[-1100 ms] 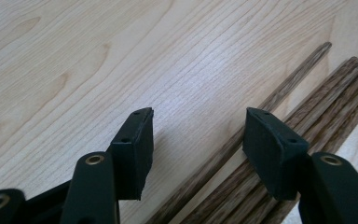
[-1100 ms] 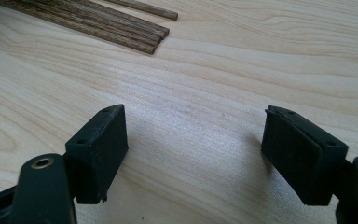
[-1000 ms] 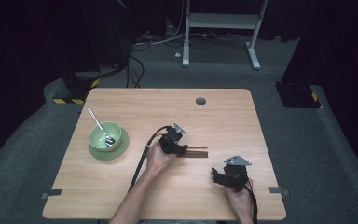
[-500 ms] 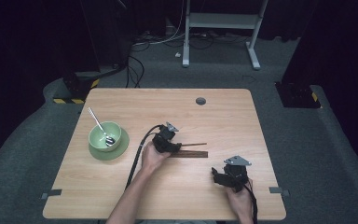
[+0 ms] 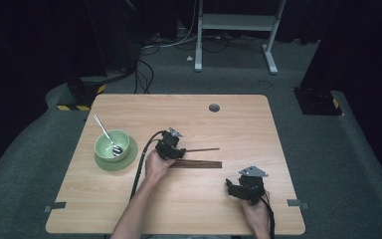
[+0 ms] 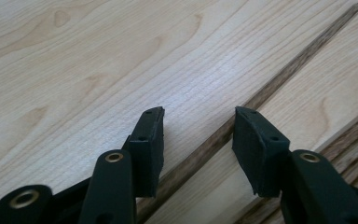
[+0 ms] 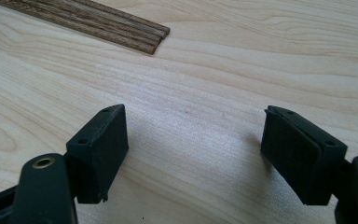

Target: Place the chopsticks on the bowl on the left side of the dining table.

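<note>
- Left gripper [image 5: 175,145] sitting near table centre, held in the person's left hand [image 5: 157,164]; jaws pointing toward 3 o'clock in the high view.
- Left gripper view: left gripper [image 6: 198,135] jaws standing apart, straddling a single thin stick [image 6: 279,81]; stick running between them from 7 o'clock up to 1 o'clock, lying on the wood, not clamped. Can't tell whether the pads are touching it.
- High view: same stick [image 5: 203,149] poking out at 3 o'clock of the left gripper, lying flat on the table [image 5: 238,124].
- Bundle of dark sticks [image 5: 196,164] lying just at 6 o'clock of the single stick, near it, roughly parallel. Its edge showing at 4 o'clock in the left gripper view [image 6: 349,140].
- Right gripper [image 5: 236,188] resting at 5 o'clock of the table, well apart from the left one, held in the right hand [image 5: 256,215].
- Right gripper view: right gripper [image 7: 193,154] jaws spread wide, gripping nothing, bare wood between them; bundle end [image 7: 98,18] lying at 11 o'clock, apart from the jaws.
- Green bowl [image 5: 112,144] on a green plate [image 5: 129,158] sitting at 9 o'clock of the table, spoon [image 5: 104,132] leaning in the bowl.
</note>
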A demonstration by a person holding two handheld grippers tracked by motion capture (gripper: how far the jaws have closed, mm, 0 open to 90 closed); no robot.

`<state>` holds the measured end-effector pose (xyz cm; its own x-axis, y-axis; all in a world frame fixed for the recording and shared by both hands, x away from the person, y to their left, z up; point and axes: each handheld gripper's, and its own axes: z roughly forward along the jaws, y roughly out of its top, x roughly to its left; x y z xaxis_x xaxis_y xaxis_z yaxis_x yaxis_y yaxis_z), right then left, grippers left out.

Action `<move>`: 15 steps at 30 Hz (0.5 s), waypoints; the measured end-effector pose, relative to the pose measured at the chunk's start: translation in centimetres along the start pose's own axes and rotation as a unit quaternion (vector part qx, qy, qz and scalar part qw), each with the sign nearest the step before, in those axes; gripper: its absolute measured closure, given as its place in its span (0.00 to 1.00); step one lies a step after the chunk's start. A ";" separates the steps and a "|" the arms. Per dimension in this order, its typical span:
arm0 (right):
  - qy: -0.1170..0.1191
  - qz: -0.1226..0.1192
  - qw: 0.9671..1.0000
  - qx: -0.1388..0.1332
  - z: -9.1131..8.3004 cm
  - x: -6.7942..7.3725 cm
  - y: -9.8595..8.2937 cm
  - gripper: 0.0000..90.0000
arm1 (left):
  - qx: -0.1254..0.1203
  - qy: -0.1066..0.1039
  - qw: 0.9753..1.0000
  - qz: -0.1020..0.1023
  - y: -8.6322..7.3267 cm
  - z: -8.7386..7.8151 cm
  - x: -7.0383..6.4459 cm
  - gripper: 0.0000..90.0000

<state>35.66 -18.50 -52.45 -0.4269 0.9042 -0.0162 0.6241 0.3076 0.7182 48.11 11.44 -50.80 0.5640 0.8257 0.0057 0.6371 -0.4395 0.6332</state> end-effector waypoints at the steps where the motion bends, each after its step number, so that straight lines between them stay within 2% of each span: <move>1: 0.000 0.000 1.000 0.000 0.0 0.0 0.0 0.25 | 0.001 0.002 1.000 -0.002 0.0 0.0 0.1 0.61; 12: 0.000 0.000 1.000 0.000 0.0 0.0 0.0 0.25 | 0.004 0.018 1.000 -0.018 -0.3 -0.4 2.0 0.71; 15: 0.000 0.000 1.000 0.000 0.0 0.0 0.0 0.25 | 0.004 0.017 1.000 -0.019 -0.4 -0.5 2.2 0.73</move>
<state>35.65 -18.49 -52.45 -0.4266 0.9043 -0.0166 0.6240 0.3075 0.7184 48.83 13.65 -50.69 0.5211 0.8534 0.0090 0.6620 -0.4108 0.6269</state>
